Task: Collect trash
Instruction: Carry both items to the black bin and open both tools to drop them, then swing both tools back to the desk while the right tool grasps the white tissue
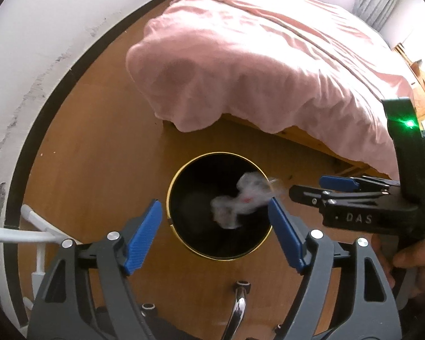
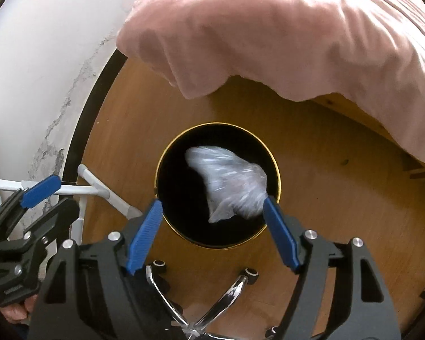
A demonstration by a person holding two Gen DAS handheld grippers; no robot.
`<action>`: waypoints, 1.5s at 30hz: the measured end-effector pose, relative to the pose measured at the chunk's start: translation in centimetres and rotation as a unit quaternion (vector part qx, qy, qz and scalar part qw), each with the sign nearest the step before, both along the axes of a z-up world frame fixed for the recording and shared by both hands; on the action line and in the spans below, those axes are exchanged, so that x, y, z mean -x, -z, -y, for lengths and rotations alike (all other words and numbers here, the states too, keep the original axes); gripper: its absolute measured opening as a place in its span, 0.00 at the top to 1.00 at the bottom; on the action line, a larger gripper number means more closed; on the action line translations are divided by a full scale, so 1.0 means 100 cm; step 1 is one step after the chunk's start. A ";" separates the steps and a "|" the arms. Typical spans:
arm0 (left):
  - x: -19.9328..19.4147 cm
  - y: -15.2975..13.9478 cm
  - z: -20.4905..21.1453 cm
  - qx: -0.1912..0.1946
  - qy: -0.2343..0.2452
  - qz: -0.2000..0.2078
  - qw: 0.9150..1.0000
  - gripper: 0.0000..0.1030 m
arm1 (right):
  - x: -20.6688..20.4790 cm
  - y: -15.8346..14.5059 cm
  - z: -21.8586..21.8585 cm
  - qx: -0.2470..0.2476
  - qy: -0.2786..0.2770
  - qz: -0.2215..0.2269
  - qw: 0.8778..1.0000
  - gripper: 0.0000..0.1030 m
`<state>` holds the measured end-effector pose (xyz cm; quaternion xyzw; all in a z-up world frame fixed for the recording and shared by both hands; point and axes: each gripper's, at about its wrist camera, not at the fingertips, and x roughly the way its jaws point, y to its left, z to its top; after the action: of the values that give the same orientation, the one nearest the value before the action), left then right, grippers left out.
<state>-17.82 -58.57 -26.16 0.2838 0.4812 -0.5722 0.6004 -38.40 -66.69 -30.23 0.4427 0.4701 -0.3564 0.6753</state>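
Trash falls over the bin: a crumpled tissue (image 1: 239, 201) sits blurred in the black bin (image 1: 184, 235) mouth, at one o'clock from the left gripper (image 1: 215, 232), whose fingers stand apart and hold nothing. A clear plastic wrapper (image 2: 229, 187), long axis running eleven to five, brushes the right finger (image 2: 280, 232) of the right gripper (image 2: 212, 229), fingers spread too.
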 end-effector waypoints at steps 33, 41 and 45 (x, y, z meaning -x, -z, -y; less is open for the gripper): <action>-0.207 -0.245 -0.568 0.064 -0.530 0.202 0.821 0.10 | -0.312 -0.279 -0.368 0.177 -0.472 0.195 0.841 0.23; -0.212 -0.212 -0.640 0.057 -0.584 0.161 0.794 0.10 | -0.353 -0.246 -0.445 0.175 -0.547 0.155 0.804 0.23; -0.221 -0.203 -0.648 0.052 -0.586 0.153 0.794 0.10 | -0.363 -0.236 -0.461 0.190 -0.555 0.134 0.799 0.23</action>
<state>4.32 6.21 -5.87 0.0004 0.4267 -0.0841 0.9005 -2.09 -20.62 -6.61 0.0124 0.4626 0.0601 0.8844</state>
